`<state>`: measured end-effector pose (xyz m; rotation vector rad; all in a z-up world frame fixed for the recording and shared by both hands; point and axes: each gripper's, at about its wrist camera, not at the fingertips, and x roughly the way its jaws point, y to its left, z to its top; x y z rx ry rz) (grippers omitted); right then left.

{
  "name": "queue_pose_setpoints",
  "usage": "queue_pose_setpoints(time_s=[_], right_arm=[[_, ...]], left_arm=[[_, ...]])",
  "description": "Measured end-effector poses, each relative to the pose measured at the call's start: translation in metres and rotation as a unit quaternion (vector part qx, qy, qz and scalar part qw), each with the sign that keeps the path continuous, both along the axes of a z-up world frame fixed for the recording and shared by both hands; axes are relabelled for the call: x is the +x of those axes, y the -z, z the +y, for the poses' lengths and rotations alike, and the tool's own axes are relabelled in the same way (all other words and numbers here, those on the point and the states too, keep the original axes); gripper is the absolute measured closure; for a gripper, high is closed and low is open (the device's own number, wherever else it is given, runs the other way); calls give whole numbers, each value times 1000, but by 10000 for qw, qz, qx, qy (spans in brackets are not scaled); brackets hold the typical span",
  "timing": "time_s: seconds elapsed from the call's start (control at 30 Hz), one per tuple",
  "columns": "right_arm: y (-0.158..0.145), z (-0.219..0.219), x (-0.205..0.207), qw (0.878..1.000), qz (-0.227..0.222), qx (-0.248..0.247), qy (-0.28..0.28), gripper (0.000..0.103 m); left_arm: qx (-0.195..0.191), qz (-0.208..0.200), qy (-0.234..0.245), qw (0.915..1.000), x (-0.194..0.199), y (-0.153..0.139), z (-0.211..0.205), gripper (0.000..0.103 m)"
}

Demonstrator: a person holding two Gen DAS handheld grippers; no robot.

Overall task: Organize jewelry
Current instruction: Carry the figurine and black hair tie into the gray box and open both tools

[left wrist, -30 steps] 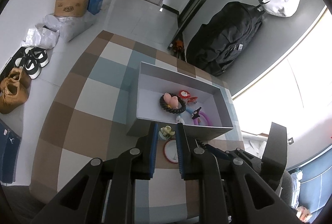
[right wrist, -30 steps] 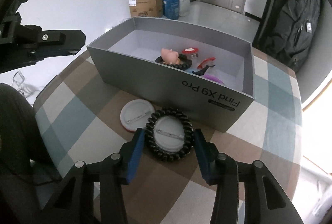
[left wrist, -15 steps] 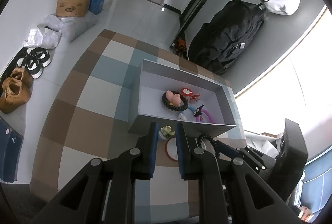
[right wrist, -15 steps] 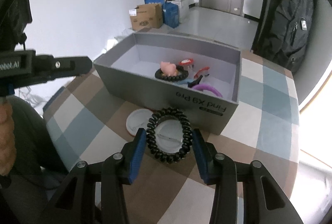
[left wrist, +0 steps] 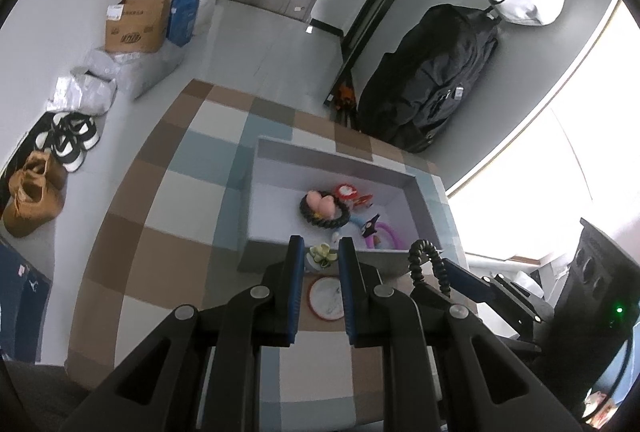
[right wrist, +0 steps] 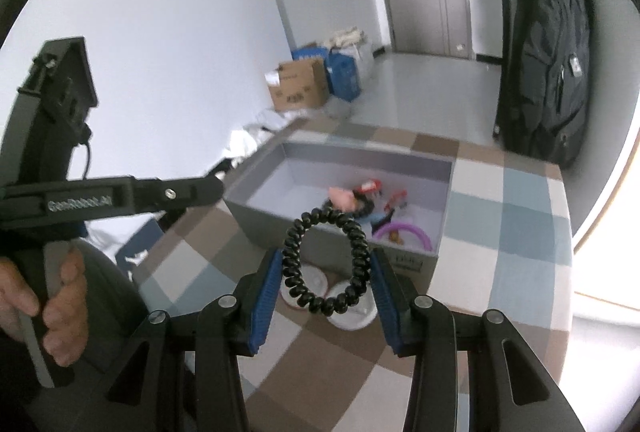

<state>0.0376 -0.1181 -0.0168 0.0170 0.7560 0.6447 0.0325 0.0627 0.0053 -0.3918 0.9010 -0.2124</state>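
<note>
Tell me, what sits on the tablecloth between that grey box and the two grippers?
Two round white discs on the checked cloth, just before the grey box; the right wrist view shows both, through the held black coil ring.

surface: checked table [left wrist: 168, 232] | on it: grey box [left wrist: 256, 256], two white discs [right wrist: 352, 316]

black coil band [right wrist: 325, 264], grey box [left wrist: 276, 167] (brown-blue-cream checked cloth [left wrist: 160, 232]).
</note>
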Motion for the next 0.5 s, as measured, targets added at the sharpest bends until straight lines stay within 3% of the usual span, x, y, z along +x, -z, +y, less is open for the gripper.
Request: queue_pose_setpoints(time_s=[0.1,0.5], right_arm=[[-9,-3,3,9996,-128,262,-42,60],[-12,-7,40,9993,-121,299,206,60]], left_arm=[[40,-62,49,10000,6,-6,-5,91],[139,-14,219,9997,49,-7,-18,91]])
